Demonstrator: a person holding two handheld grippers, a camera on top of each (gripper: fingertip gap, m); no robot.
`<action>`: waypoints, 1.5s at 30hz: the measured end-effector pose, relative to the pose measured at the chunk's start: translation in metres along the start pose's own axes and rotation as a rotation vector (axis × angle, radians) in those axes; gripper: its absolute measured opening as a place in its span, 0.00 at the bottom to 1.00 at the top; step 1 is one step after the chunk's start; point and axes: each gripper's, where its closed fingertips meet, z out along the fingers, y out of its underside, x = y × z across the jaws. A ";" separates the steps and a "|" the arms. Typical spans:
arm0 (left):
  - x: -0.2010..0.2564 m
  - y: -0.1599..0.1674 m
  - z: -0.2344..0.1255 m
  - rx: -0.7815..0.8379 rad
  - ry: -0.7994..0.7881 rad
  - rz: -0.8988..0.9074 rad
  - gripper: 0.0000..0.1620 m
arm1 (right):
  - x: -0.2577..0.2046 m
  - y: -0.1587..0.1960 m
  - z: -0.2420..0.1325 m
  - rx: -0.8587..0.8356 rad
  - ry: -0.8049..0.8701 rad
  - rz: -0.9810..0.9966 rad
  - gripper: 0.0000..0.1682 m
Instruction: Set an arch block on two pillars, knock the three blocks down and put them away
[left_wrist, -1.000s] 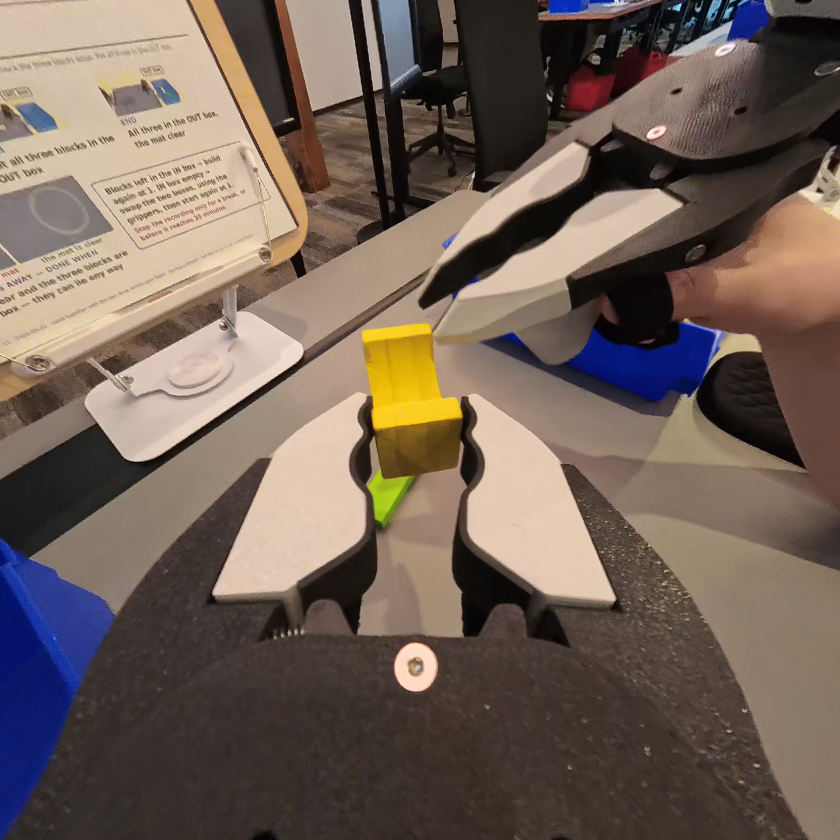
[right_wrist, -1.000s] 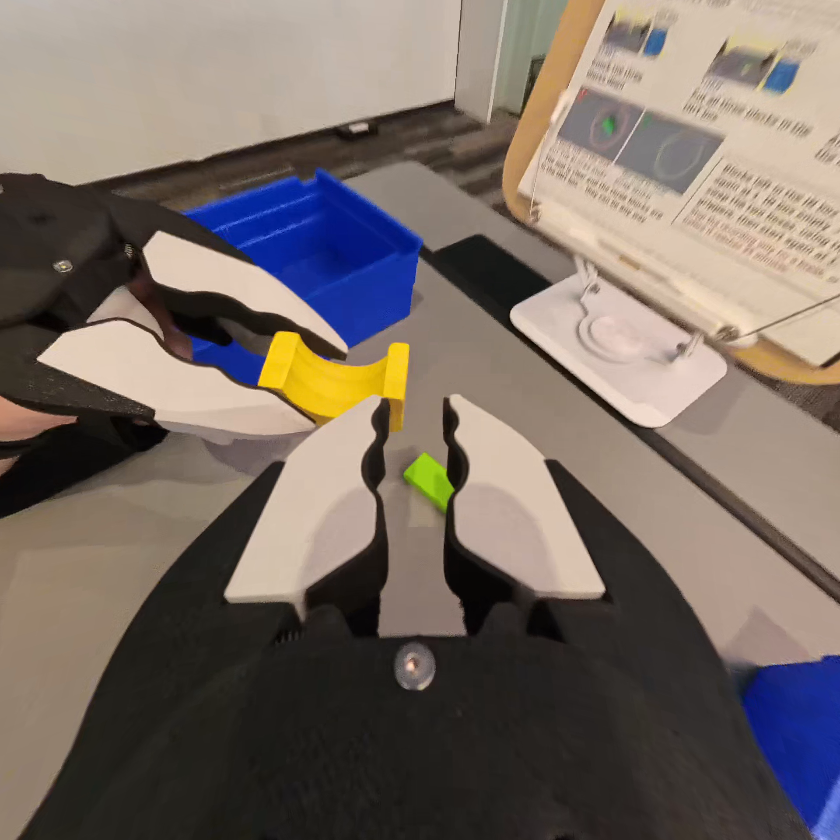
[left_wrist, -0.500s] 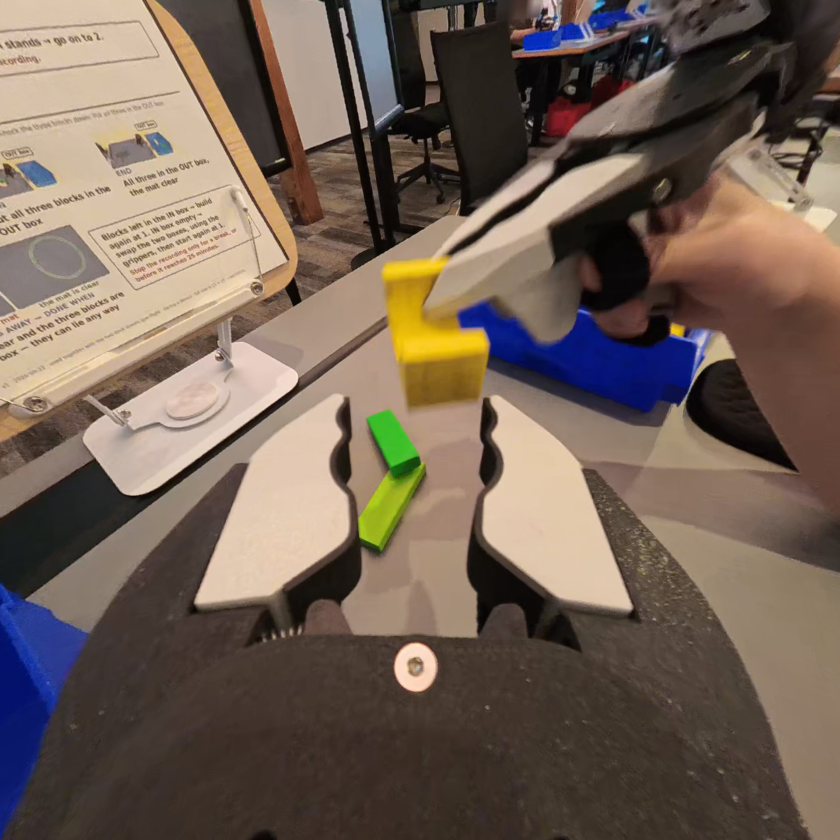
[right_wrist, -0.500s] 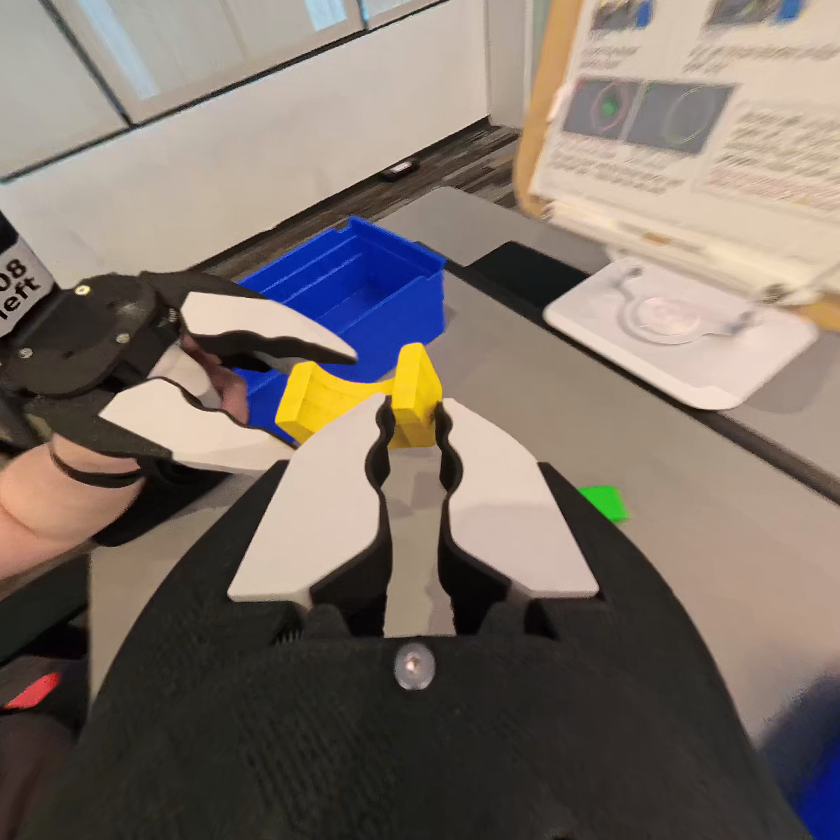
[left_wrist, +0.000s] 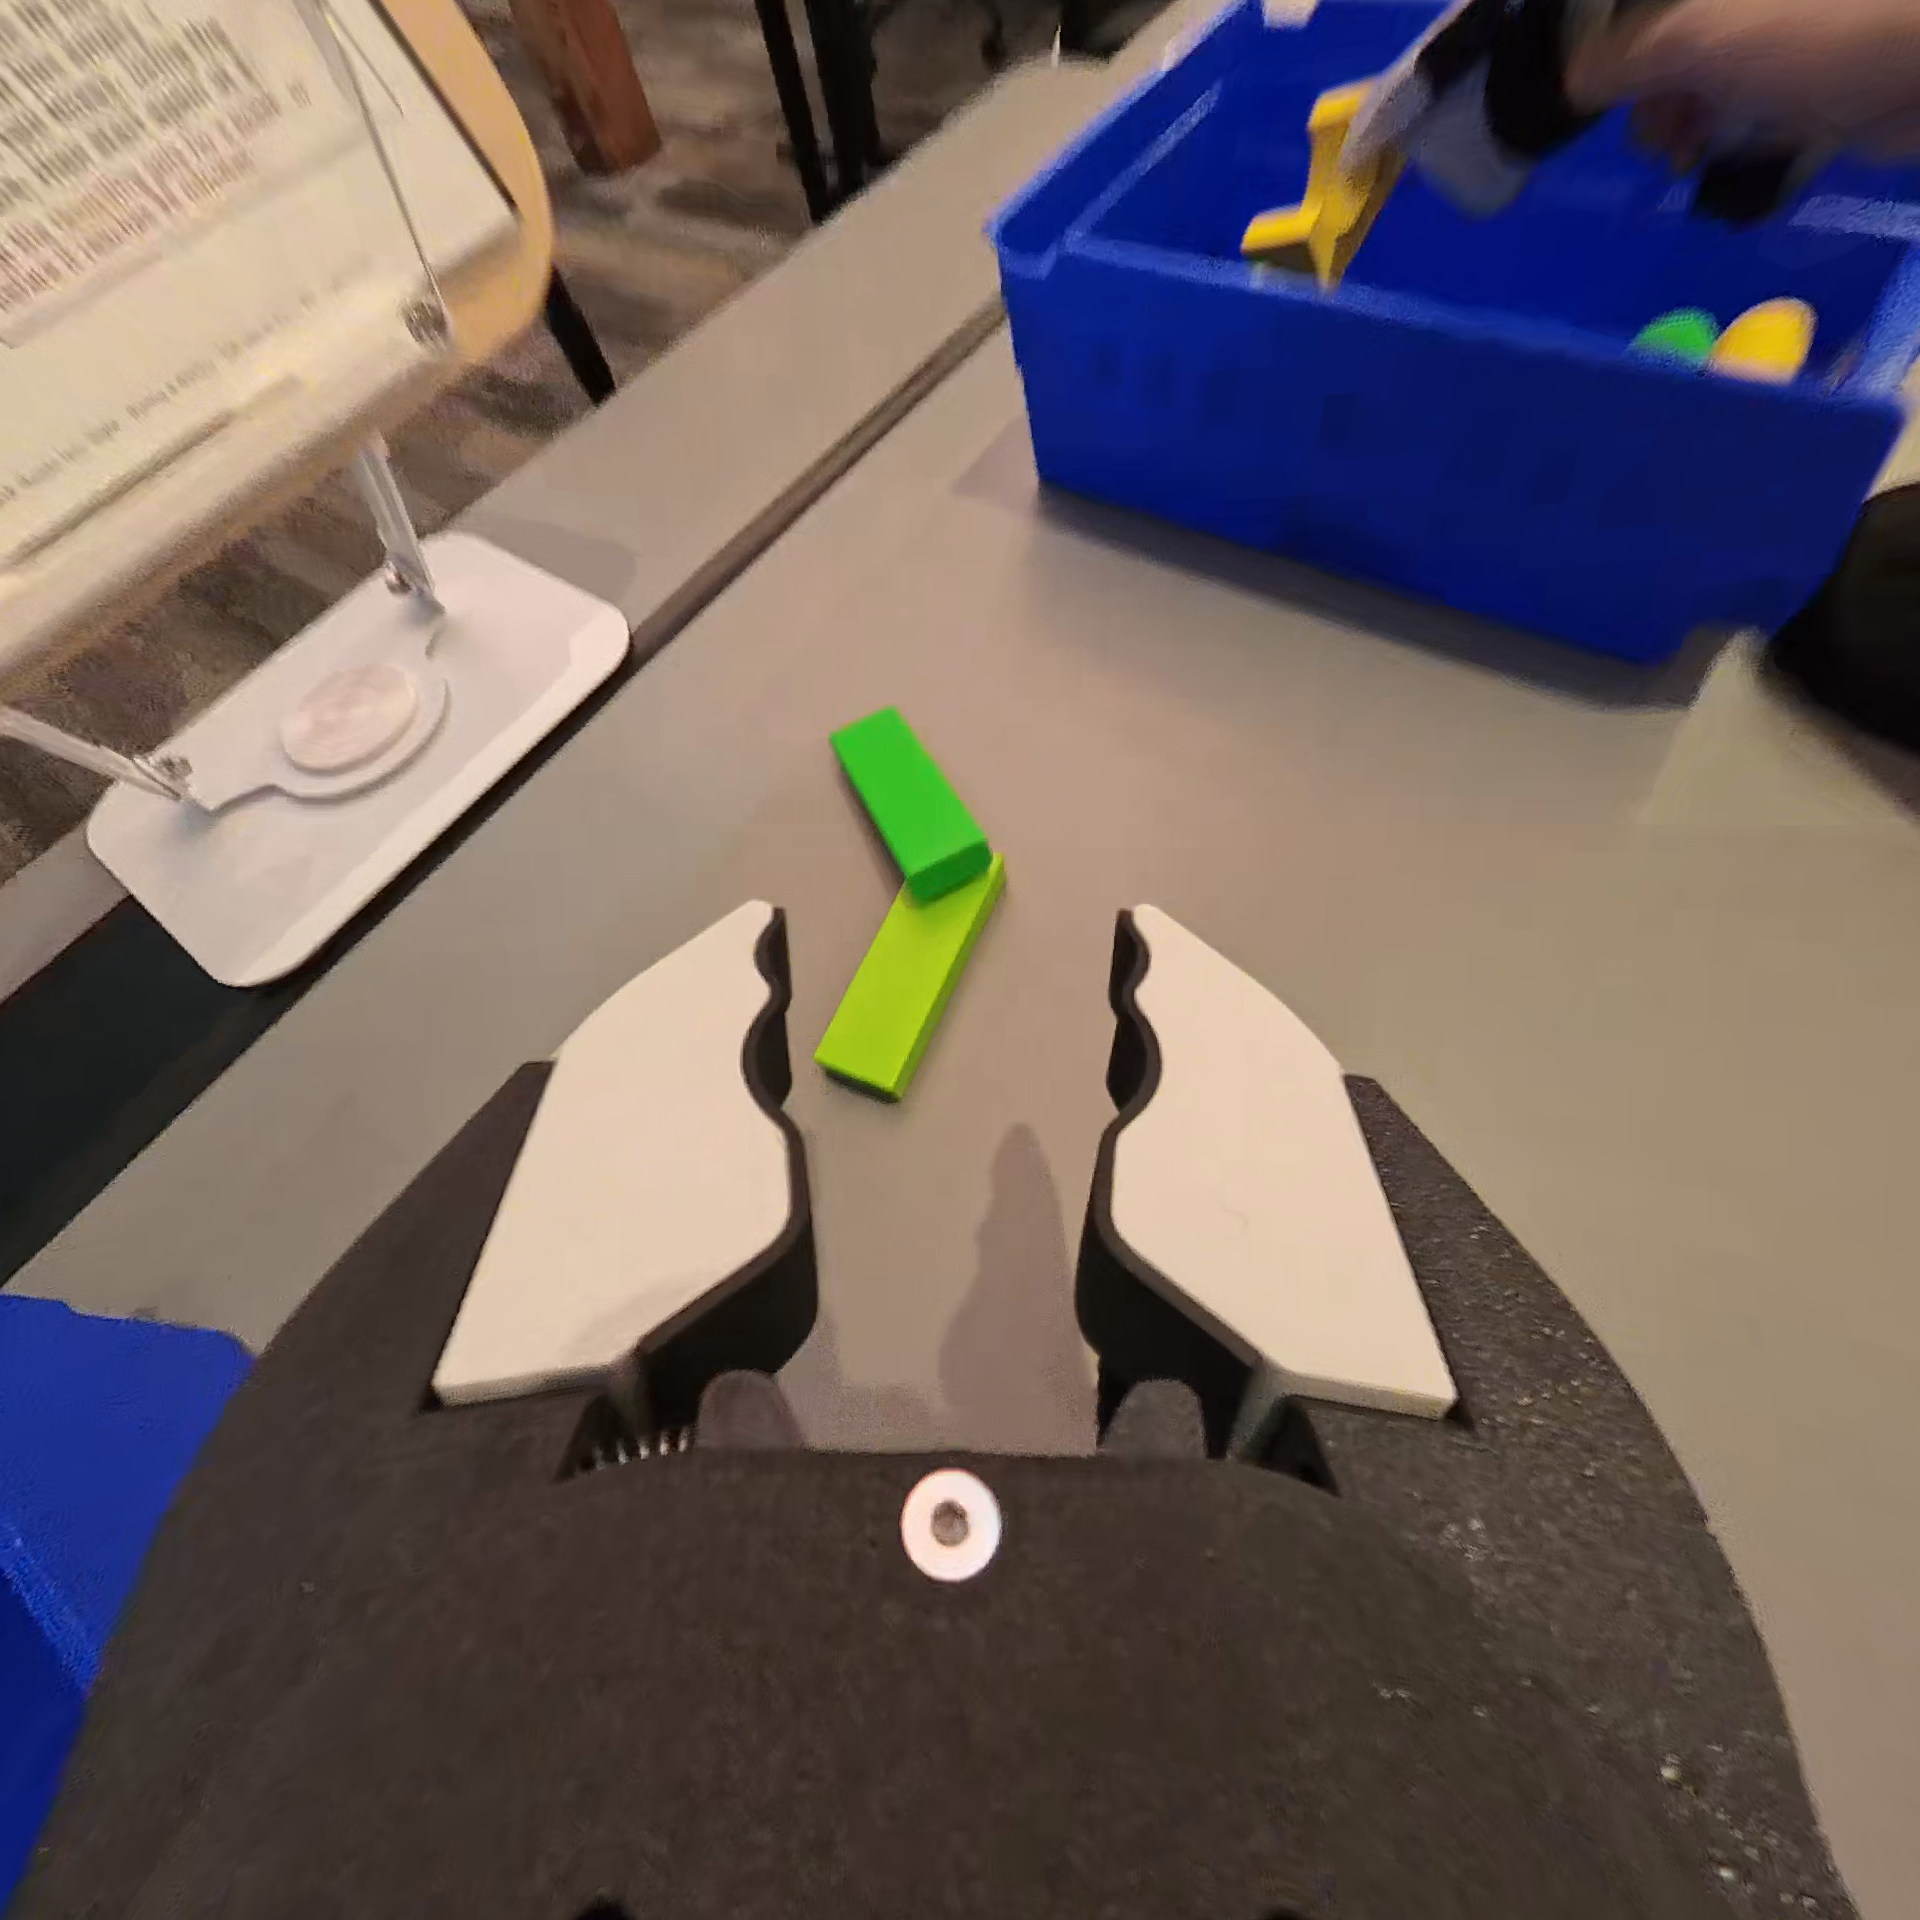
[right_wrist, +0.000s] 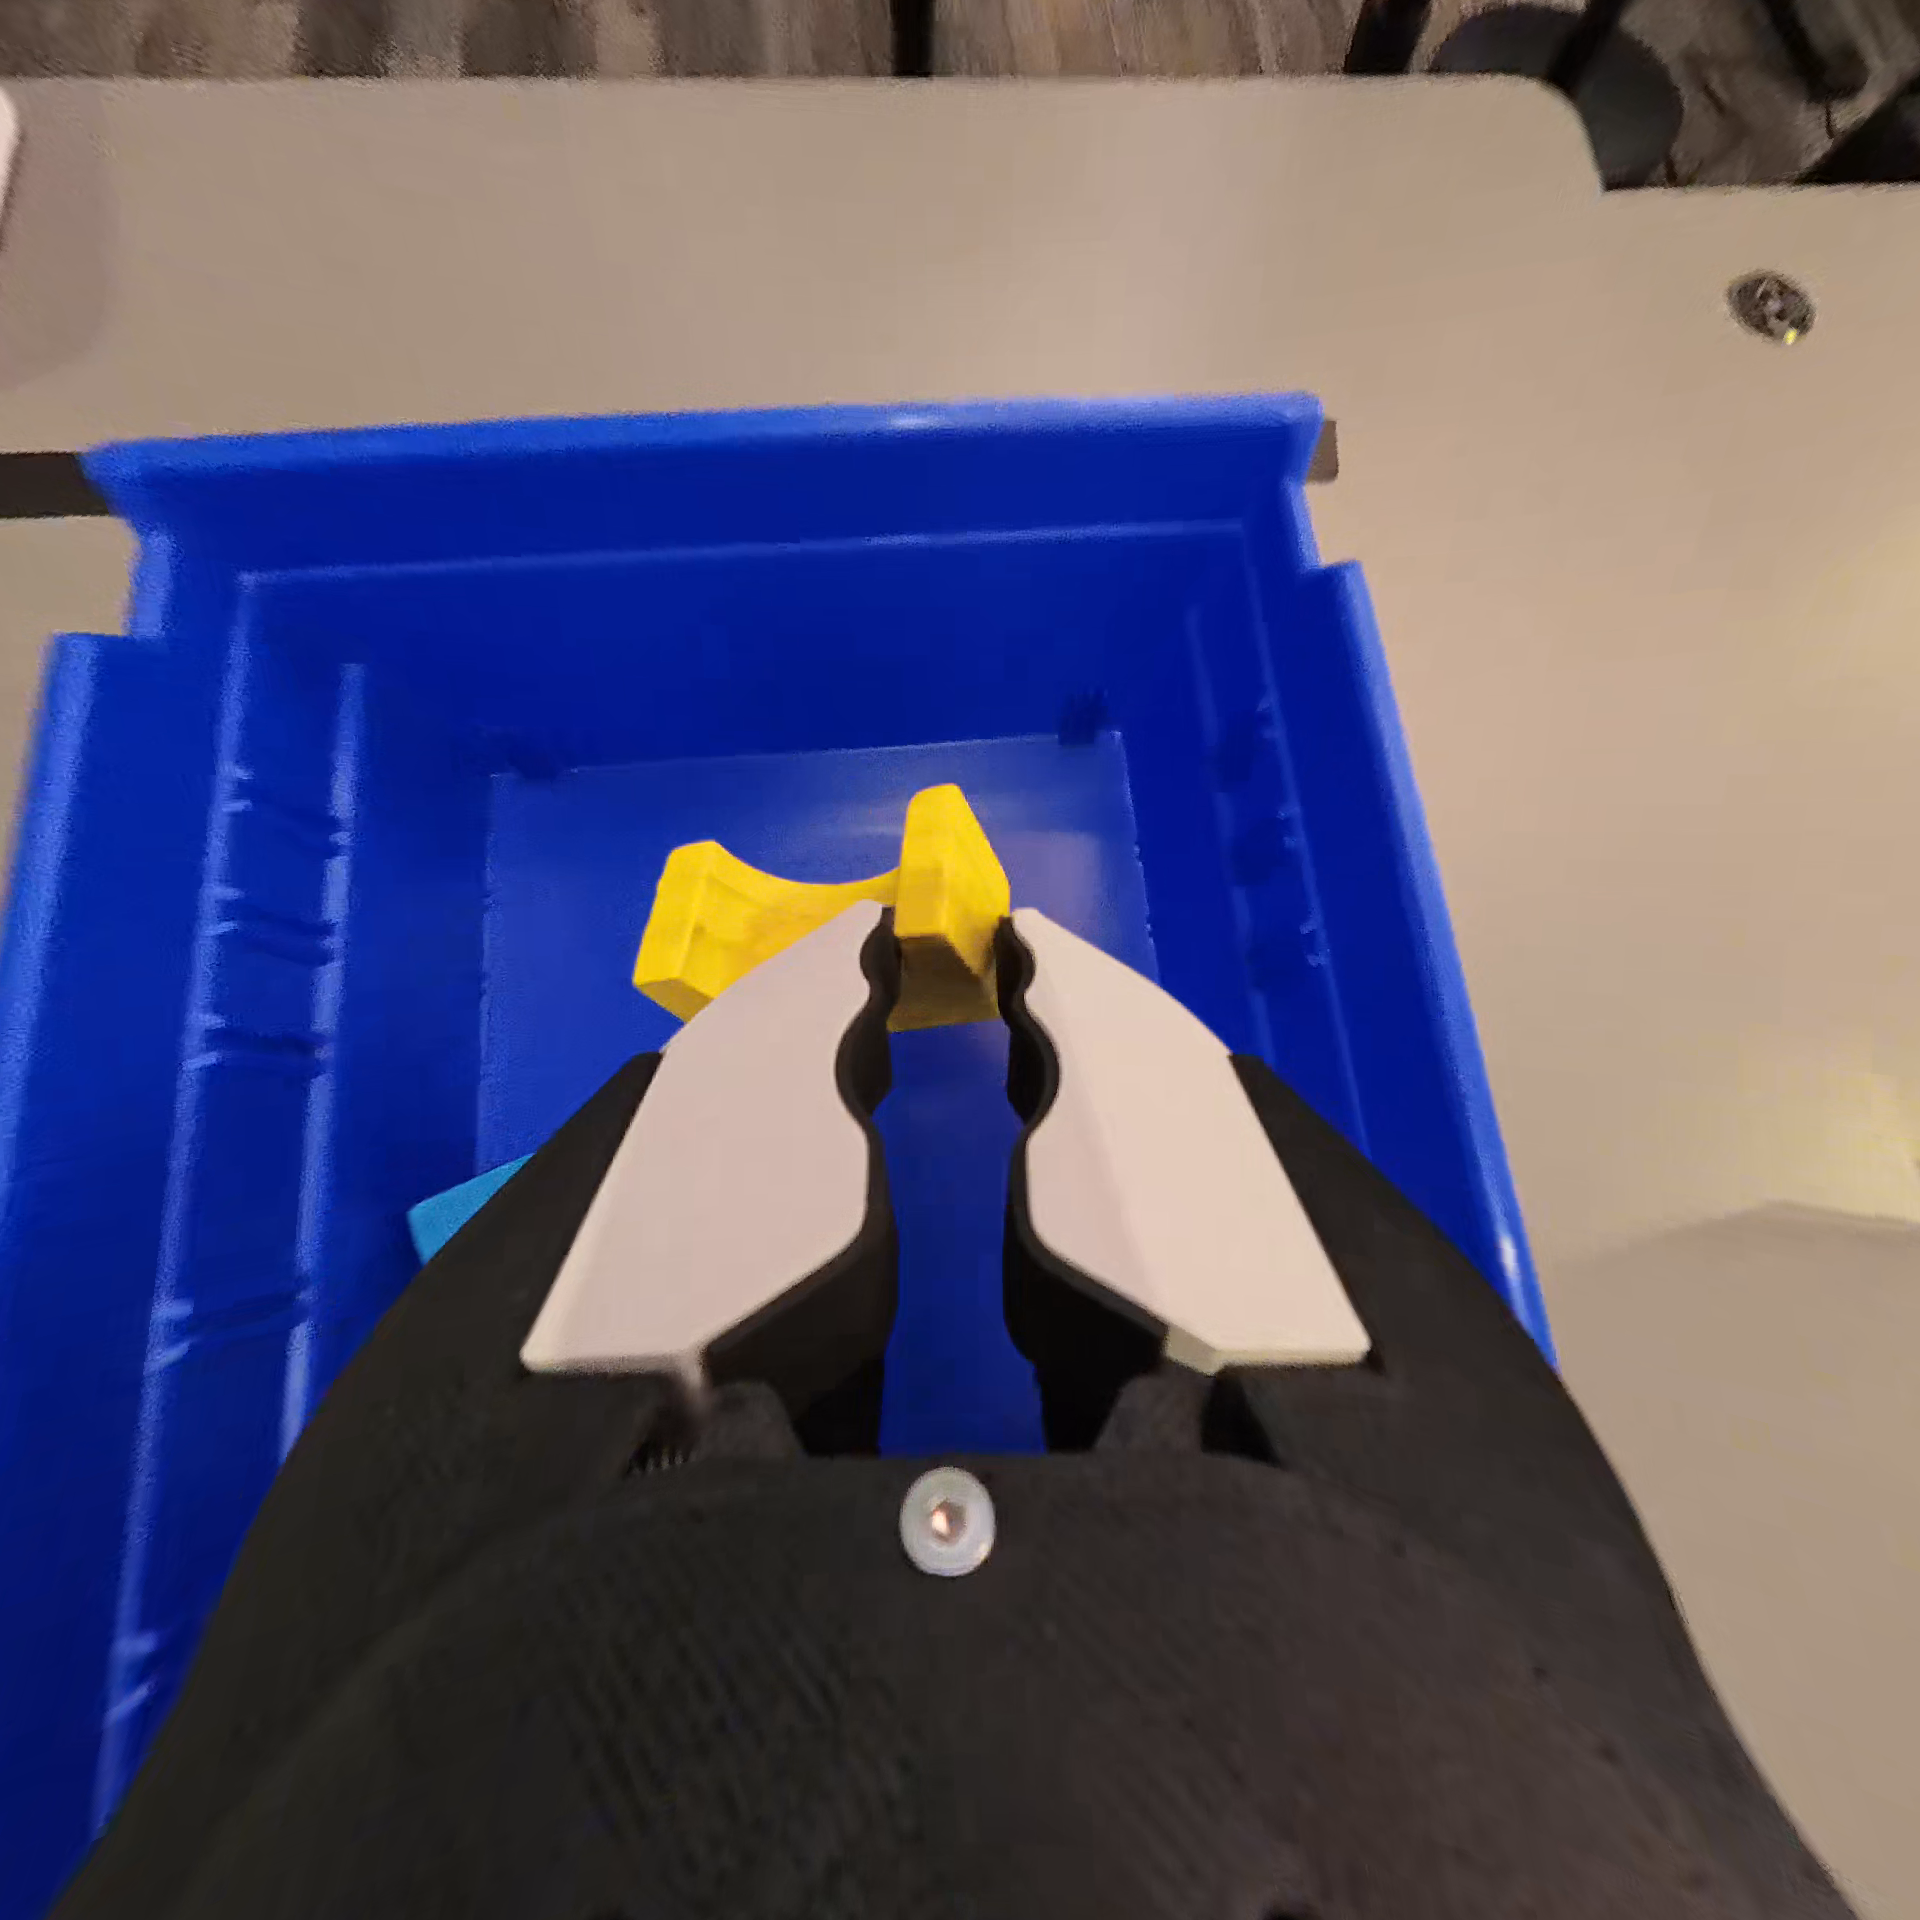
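Stowing is the step in hand, by my reading: the right tongs (right_wrist: 940, 920) are clamped on one foot of the yellow arch block (right_wrist: 769, 914) and hold it over the open blue bin (right_wrist: 727, 499), above the bin's floor and clear of its walls. From the left wrist view the same arch (left_wrist: 1314, 197) hangs blurred over that bin (left_wrist: 1455, 468), which already carries a green piece (left_wrist: 1675, 335) and a yellow piece (left_wrist: 1766, 338) near its right end.

Both green pillars lie flat on the grey counter (left_wrist: 1351, 935), the darker one (left_wrist: 909, 805) resting its near end against the far end of the lighter one (left_wrist: 909, 982), forming a bent line. The left tongs (left_wrist: 945, 930) hang open and empty just short of them, with the lighter pillar's near end between the fingers.

Next, I judge, the right tongs need only spread to let the arch drop, then lift straight out. The left tongs would then close across the lighter pillar's narrow sides; since the two pillars touch, a careless pinch could nudge the darker one.

Room is fair: bare counter lies on all sides of the pillars. A white stand base (left_wrist: 353, 758) sits to the left, near the counter's seam, and another blue bin's corner (left_wrist: 83, 1455) shows at the lower left.
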 end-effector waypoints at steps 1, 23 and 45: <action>-0.002 0.010 0.007 -0.039 -0.009 0.010 0.38 | 0.002 0.005 0.007 -0.017 0.010 0.003 0.11; -0.019 0.040 0.134 -0.269 -0.121 -0.146 0.39 | 0.015 -0.009 -0.011 0.001 0.074 -0.040 0.17; 0.019 -0.001 0.045 -0.109 0.142 -0.048 0.21 | -0.256 -0.017 -0.209 0.632 -0.915 -1.029 0.17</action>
